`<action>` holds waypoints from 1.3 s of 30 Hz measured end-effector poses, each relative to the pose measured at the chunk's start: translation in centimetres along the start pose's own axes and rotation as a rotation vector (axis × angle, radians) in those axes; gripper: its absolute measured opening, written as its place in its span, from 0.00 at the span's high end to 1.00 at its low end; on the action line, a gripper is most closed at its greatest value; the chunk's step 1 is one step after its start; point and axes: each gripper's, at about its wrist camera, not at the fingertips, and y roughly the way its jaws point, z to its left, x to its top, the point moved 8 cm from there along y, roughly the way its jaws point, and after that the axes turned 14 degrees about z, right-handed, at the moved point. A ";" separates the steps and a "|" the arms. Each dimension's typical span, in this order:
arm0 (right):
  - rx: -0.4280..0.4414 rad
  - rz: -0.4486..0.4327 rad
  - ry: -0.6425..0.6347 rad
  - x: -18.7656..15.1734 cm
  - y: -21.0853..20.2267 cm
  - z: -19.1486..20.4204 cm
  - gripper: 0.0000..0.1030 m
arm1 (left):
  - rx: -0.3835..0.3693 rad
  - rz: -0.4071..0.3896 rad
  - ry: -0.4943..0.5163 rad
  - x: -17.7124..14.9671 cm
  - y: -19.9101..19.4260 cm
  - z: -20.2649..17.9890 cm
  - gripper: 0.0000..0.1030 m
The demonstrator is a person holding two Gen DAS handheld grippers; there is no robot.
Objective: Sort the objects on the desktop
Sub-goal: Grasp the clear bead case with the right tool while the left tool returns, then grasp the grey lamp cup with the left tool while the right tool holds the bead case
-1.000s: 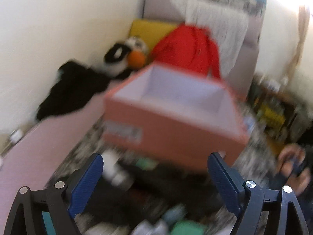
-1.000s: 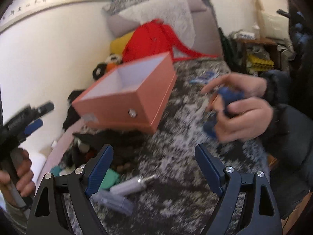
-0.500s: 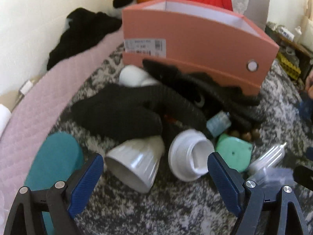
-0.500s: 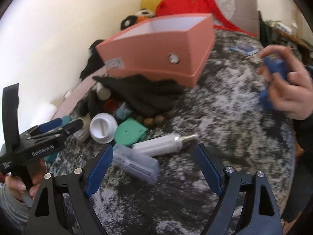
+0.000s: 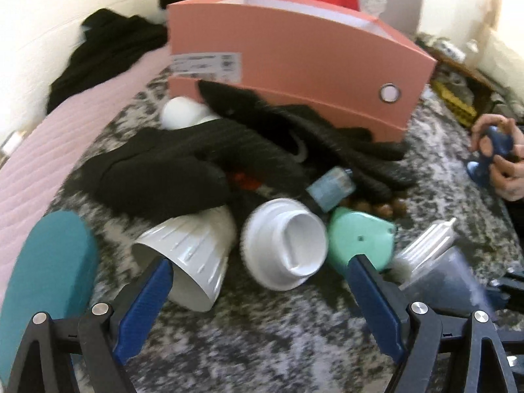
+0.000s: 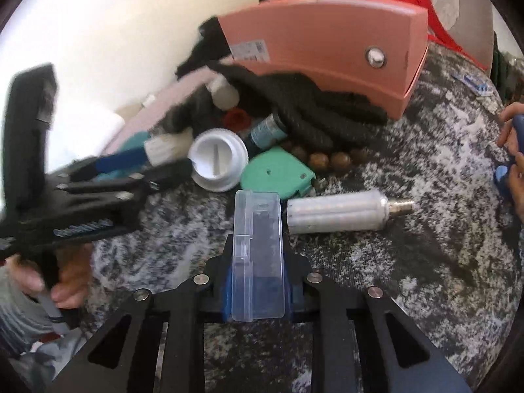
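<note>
Between the wide-open, empty jaws of the left gripper [image 5: 258,285] lie a white cup [image 5: 186,255] on its side and a white lid [image 5: 285,244], below the pink box [image 5: 294,55]. Seen from the right wrist, the right gripper [image 6: 257,290] is squeezed tight on a clear plastic case [image 6: 257,255], near a green case [image 6: 278,172].

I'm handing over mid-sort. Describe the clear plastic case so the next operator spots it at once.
Find the pink box at the back of the speckled rug; the clutter lies in front of it. Nearest the camera, the right gripper is shut on the clear plastic case. It alone is see-through and rectangular, beside the ribbed white cylinder and green case.
</note>
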 end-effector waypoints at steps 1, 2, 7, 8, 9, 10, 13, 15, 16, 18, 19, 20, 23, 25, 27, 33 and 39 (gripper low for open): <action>0.011 -0.020 0.010 0.0 -0.7 0.0 0.76 | -0.008 0.010 -0.001 0.1 0.4 -0.1 0.12; 0.021 -0.039 0.023 0.1 -1.3 -0.2 0.76 | -0.019 0.025 -0.009 0.1 1.0 0.0 0.12; 0.068 -0.133 0.098 0.8 -4.4 -1.5 0.76 | -0.079 0.080 -0.073 0.6 3.6 0.5 0.18; 0.078 -0.152 0.112 1.0 -5.0 -1.8 0.76 | -0.103 0.074 -0.082 0.8 3.8 0.4 0.20; 0.087 -0.171 0.127 1.1 -5.7 -2.1 0.76 | -0.123 0.059 -0.082 1.0 3.8 0.2 0.29; 0.091 -0.177 0.136 1.2 -6.0 -2.2 0.76 | -0.130 0.046 -0.076 1.3 3.8 -0.1 0.37; 0.092 -0.174 0.148 1.5 -6.2 -2.5 0.76 | -0.139 0.036 -0.035 1.6 3.6 -1.2 0.50; 0.092 -0.179 0.143 1.6 -6.3 -2.4 0.76 | -0.152 0.026 -0.013 1.6 2.7 -1.9 0.53; 0.092 -0.182 0.141 1.6 -6.3 -2.4 0.76 | -0.161 0.015 -0.003 1.6 2.0 -2.2 0.55; 0.093 -0.187 0.139 1.6 -6.5 -2.3 0.76 | -0.179 -0.009 0.016 1.8 0.6 -2.7 0.60; 0.095 -0.190 0.141 1.5 -6.6 -2.3 0.76 | -0.187 -0.021 0.026 1.8 -0.2 -3.0 0.62; 0.097 -0.193 0.144 1.5 -6.6 -2.3 0.75 | -0.196 -0.032 0.036 1.9 -0.9 -3.2 0.65; 0.103 -0.201 0.152 1.3 -6.9 -2.4 0.75 | -0.223 -0.067 0.066 2.0 -3.1 -4.0 0.67; 0.106 -0.206 0.157 1.2 -7.1 -2.5 0.75 | -0.241 -0.091 0.086 2.1 -4.6 -4.6 0.70; 0.107 -0.212 0.162 1.1 -7.4 -2.5 0.75 | -0.247 -0.113 0.102 2.3 -5.7 -5.0 0.70; 0.111 -0.229 0.176 1.0 -8.0 -2.8 0.75 | -0.159 -0.133 0.170 2.5 -6.1 -6.0 0.70; 0.111 -0.243 0.180 0.8 -8.5 -2.7 0.75 | -0.096 -0.105 0.155 1.9 -5.3 -5.0 0.50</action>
